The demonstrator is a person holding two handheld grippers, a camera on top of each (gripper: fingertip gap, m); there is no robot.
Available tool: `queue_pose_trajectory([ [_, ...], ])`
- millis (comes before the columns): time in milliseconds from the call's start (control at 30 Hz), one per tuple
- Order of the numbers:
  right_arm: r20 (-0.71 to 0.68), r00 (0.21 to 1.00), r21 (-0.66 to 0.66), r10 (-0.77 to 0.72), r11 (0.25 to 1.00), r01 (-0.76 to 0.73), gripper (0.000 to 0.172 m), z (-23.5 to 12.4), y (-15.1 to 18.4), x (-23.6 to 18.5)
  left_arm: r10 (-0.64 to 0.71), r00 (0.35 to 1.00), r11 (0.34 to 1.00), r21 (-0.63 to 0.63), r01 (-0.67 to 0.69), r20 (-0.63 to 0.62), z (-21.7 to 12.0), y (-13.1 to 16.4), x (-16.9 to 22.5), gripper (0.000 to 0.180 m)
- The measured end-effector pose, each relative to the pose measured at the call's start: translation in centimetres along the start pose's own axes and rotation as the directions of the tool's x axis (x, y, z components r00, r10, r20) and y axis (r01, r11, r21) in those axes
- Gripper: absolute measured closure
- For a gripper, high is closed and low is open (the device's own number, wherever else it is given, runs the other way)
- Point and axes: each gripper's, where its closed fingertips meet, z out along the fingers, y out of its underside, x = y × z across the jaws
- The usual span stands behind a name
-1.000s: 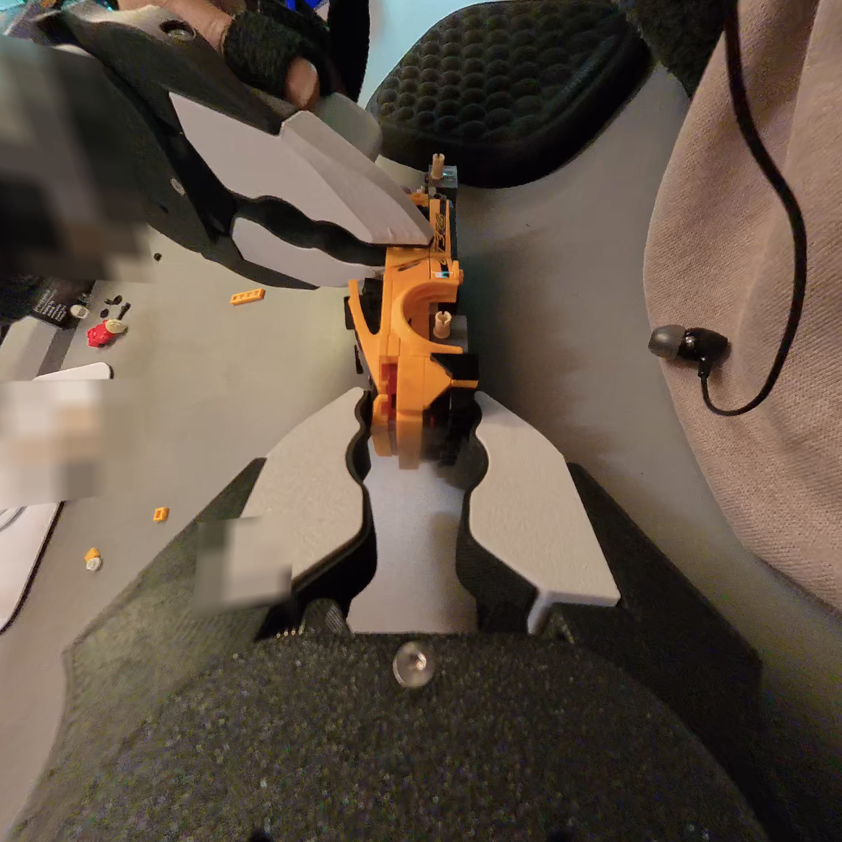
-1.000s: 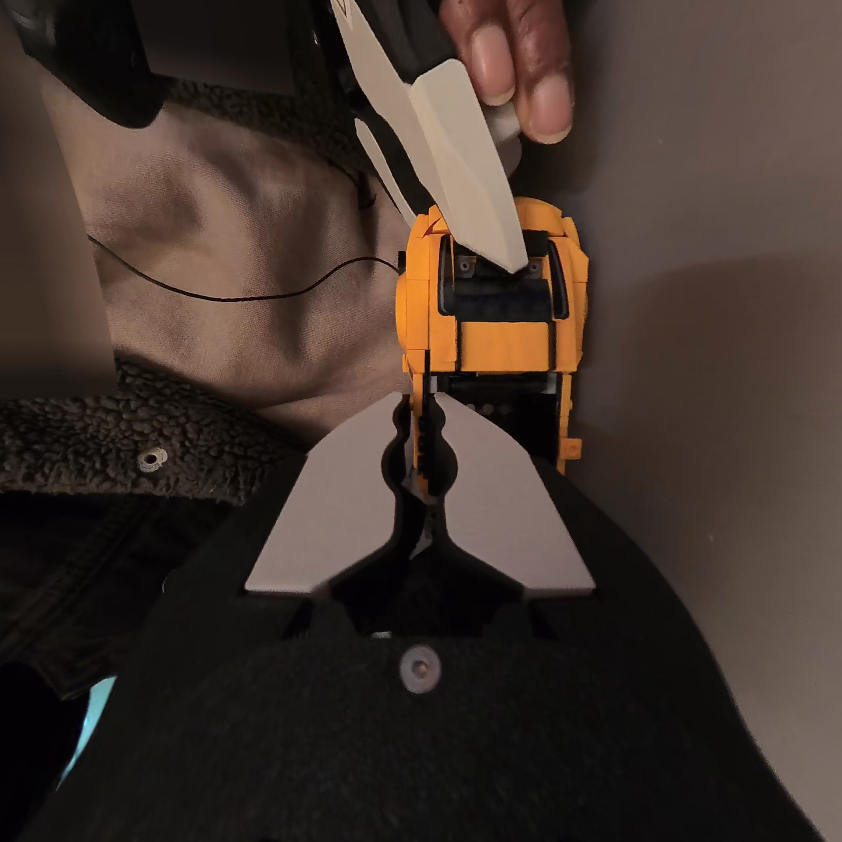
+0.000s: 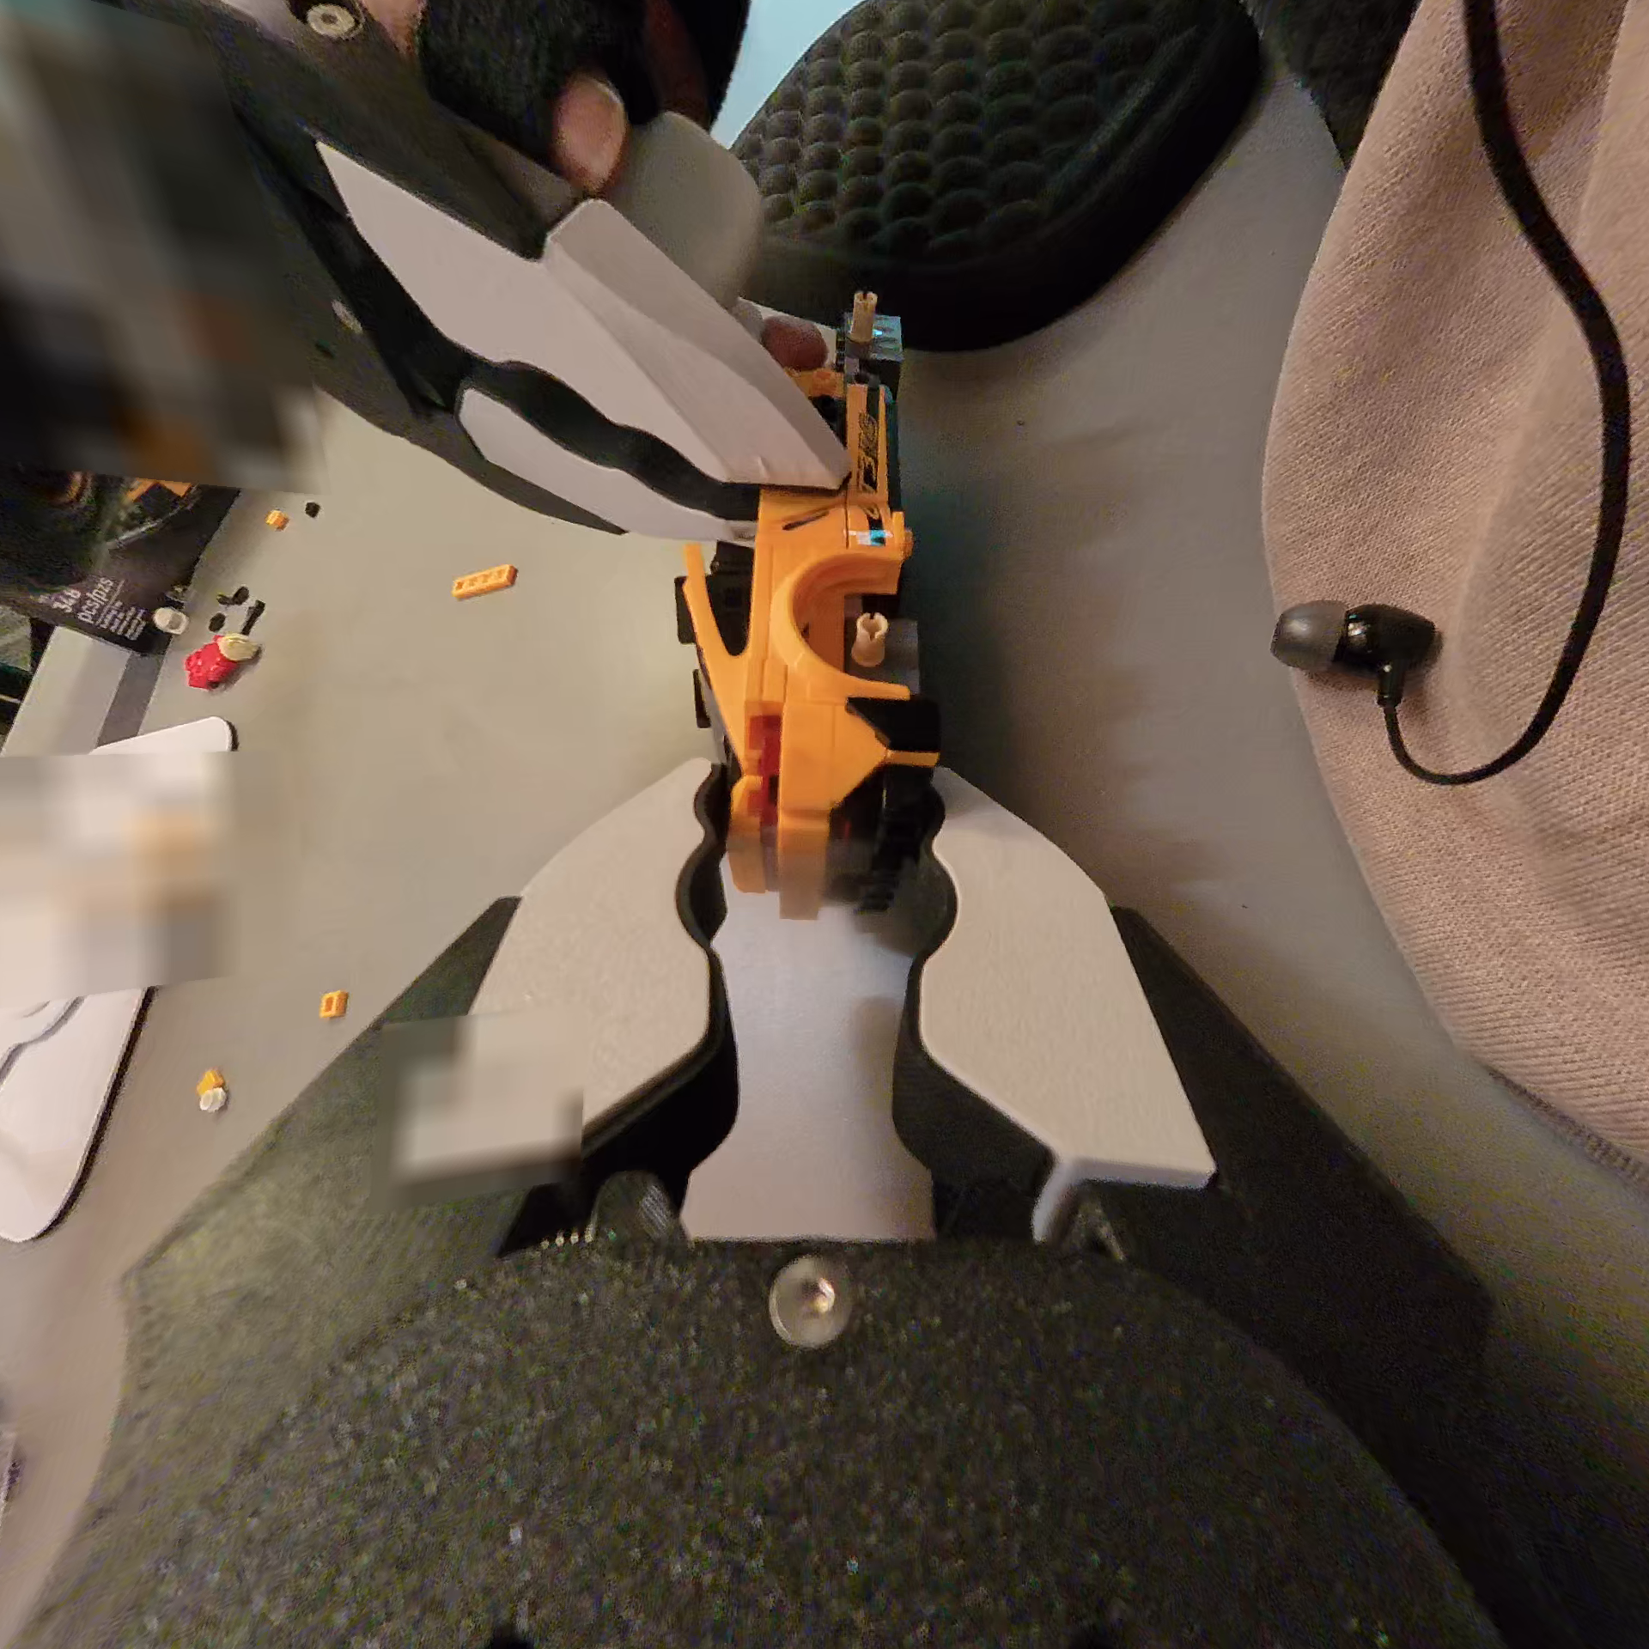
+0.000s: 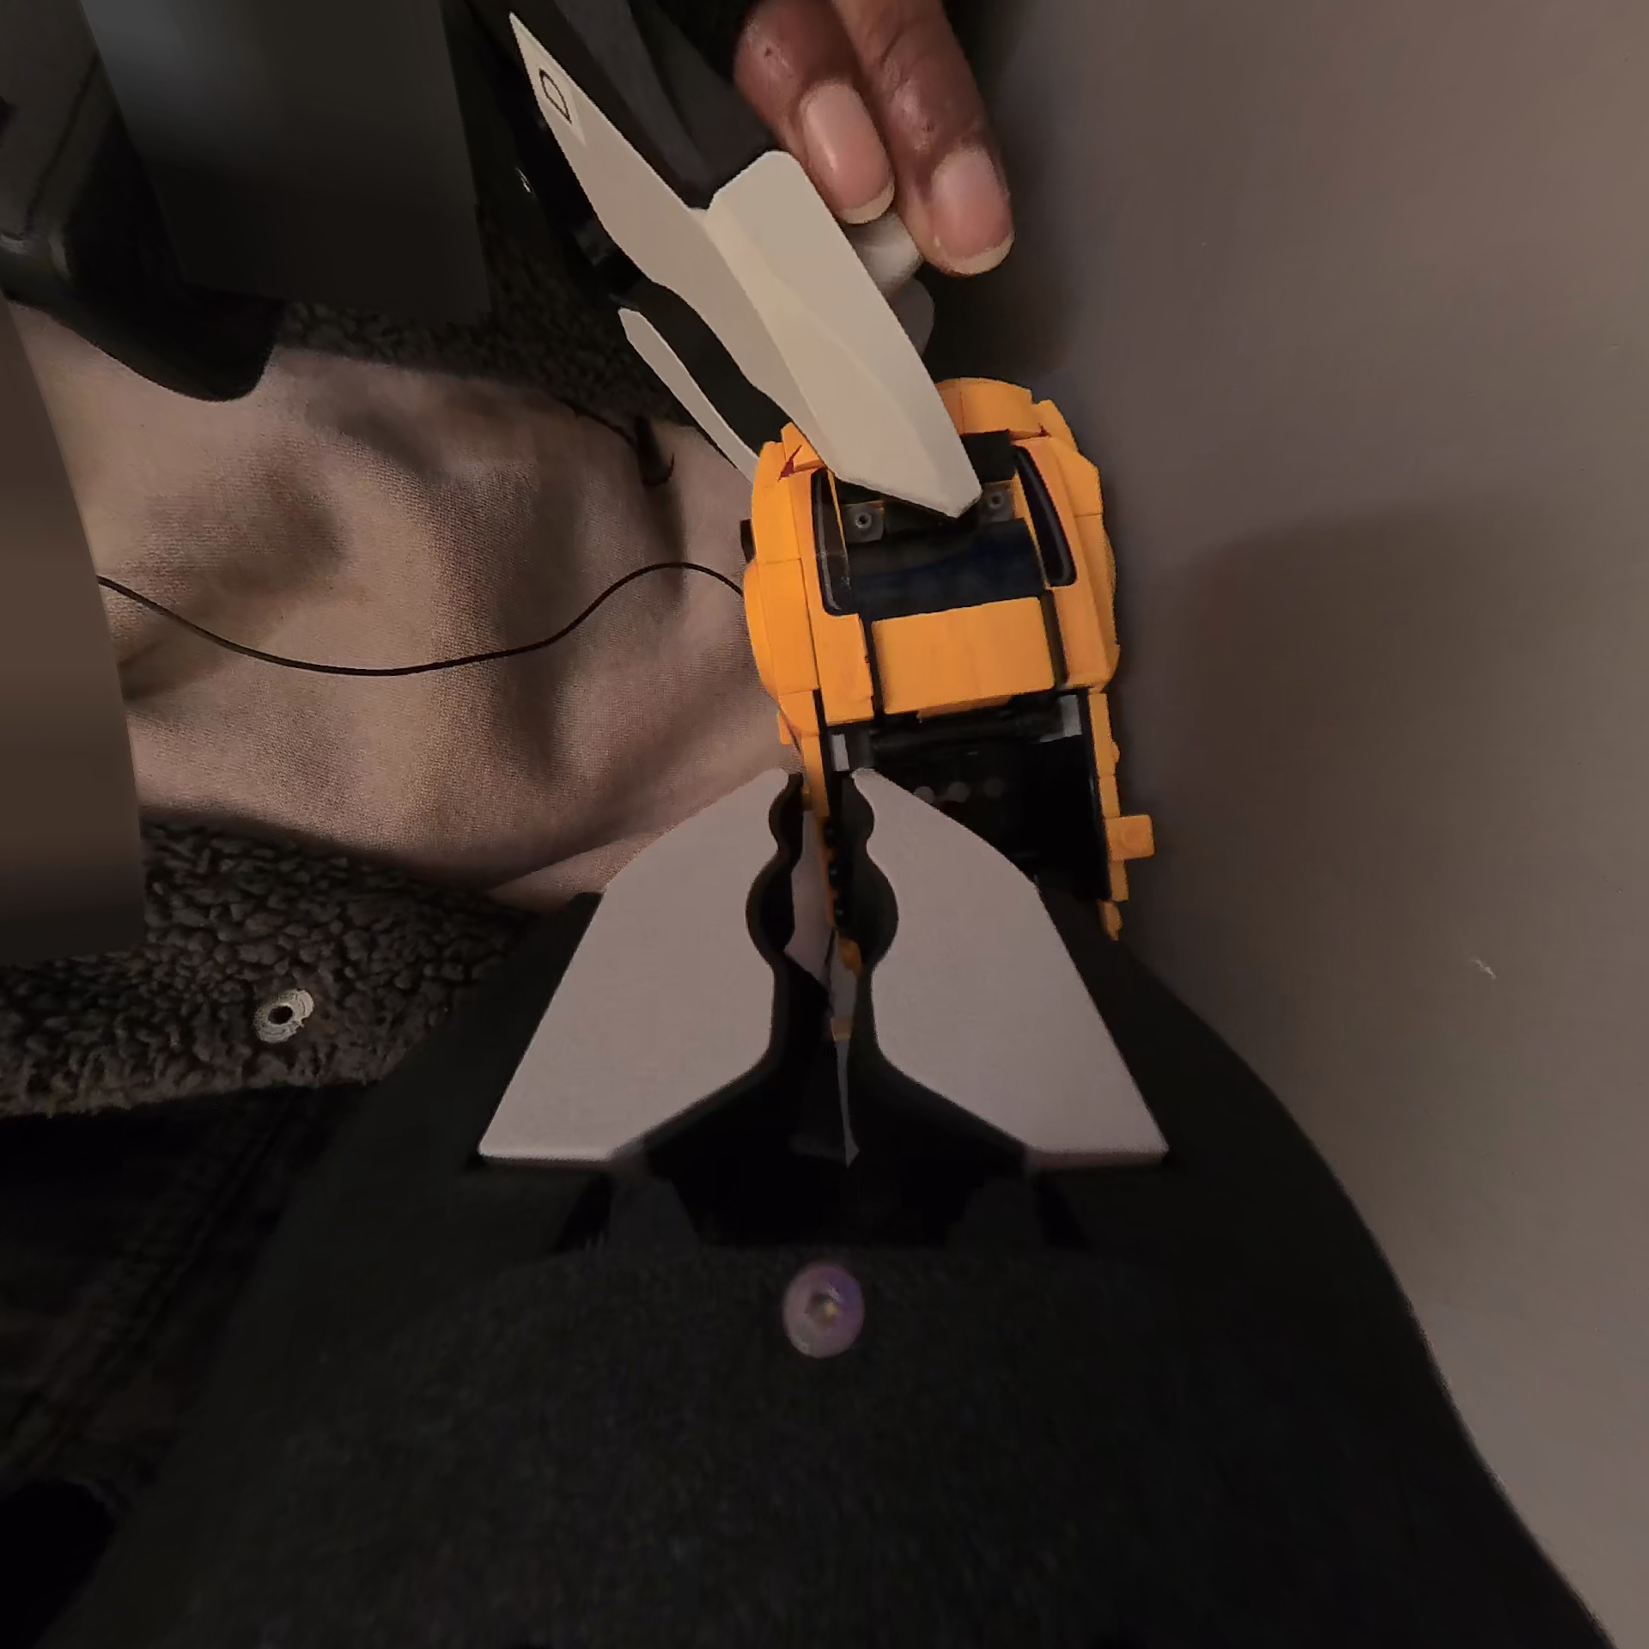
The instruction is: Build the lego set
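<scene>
An orange and black brick-built car point(image 3: 803, 642) is held up between my two grippers. In the left wrist view my left gripper point(image 3: 825, 803) is shut on the car's near end, one pad on the orange side and one on the black underside. My right gripper point(image 3: 803, 500) comes in from the upper left and pinches the car's far part. In the right wrist view my right gripper point(image 4: 825, 790) is shut on the thin orange side wall of the car point(image 4: 964, 651). The left gripper point(image 4: 848, 482) clamps the car's far end there.
A black earbud point(image 3: 1356, 642) on its cable lies on beige cloth point(image 3: 1472, 446) to the right. A black textured case point(image 3: 981, 134) sits behind. Loose orange pieces point(image 3: 482, 582) and a red piece point(image 3: 210, 660) lie on the grey table point(image 3: 446, 803) at left. A hand point(image 4: 892, 134) is near the left gripper. One gripper's finger ends stand about 6 cm off the other's.
Both grippers keep their hold on the car, which has hardly moved.
</scene>
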Motion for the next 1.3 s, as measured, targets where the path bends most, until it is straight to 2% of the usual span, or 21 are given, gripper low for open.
queue_pose_trajectory([
  [233,-0.017,1.000,0.005,0.019,1.000,-0.019,0.164,0.0,0.0,0.0,0.002,1.000,1.000,0.004,-0.002,-0.002,0.0,0.1,-0.1,0.141],
  [333,-0.046,0.999,0.049,-0.014,0.999,0.016,0.161,-0.4,-0.4,-0.1,-0.095,0.993,0.994,0.046,0.098,-0.067,-0.2,0.0,-0.1,0.142],
  [367,-0.022,0.999,0.057,-0.027,0.998,0.028,0.152,-0.6,-0.4,-0.7,-0.126,0.988,0.989,0.061,0.132,-0.090,-0.3,-0.1,-0.1,0.141],
  [433,-0.101,0.990,0.089,-0.099,0.990,0.108,0.148,-1.2,-0.7,-0.6,-0.193,0.972,0.978,0.058,0.202,-0.134,-0.3,0.1,-0.1,0.141],
  [500,-0.245,0.942,0.103,-0.231,0.959,0.263,0.150,-2.0,-1.0,-0.3,-0.251,0.953,0.964,0.046,0.262,-0.171,-0.3,0.3,-0.1,0.141],
  [600,-0.382,0.841,0.107,-0.384,0.885,0.453,0.151,-2.3,-1.5,-1.1,-0.329,0.920,0.938,0.035,0.344,-0.214,-0.2,0.4,-0.1,0.141],
  [700,-0.513,0.717,0.014,-0.472,0.831,0.556,0.156,-2.1,-1.6,-0.5,-0.354,0.904,0.927,0.035,0.373,-0.241,-0.2,0.3,-0.1,0.141],
  [767,-0.533,0.687,-0.039,-0.493,0.826,0.562,0.159,-1.5,-1.4,-0.1,-0.364,0.899,0.923,0.035,0.383,-0.244,-0.2,0.3,-0.1,0.141],
  [867,-0.559,0.680,-0.046,-0.474,0.837,0.545,0.172,-1.5,-1.8,0.5,-0.363,0.898,0.923,0.037,0.383,-0.248,-0.2,0.2,-0.1,0.141],
  [933,-0.552,0.692,-0.060,-0.466,0.849,0.524,0.172,-1.5,-1.8,0.5,-0.363,0.899,0.923,0.037,0.383,-0.246,-0.2,0.3,-0.2,0.141],
  [1033,-0.564,0.669,-0.114,-0.485,0.848,0.518,0.172,-1.5,-1.8,0.6,-0.364,0.899,0.923,0.035,0.383,-0.244,-0.2,0.3,-0.2,0.141],
  [1300,-0.524,0.743,-0.127,-0.416,0.901,0.415,0.172,-1.4,-1.8,0.7,-0.349,0.907,0.930,0.033,0.367,-0.235,-0.4,0.3,-0.2,0.141],
])
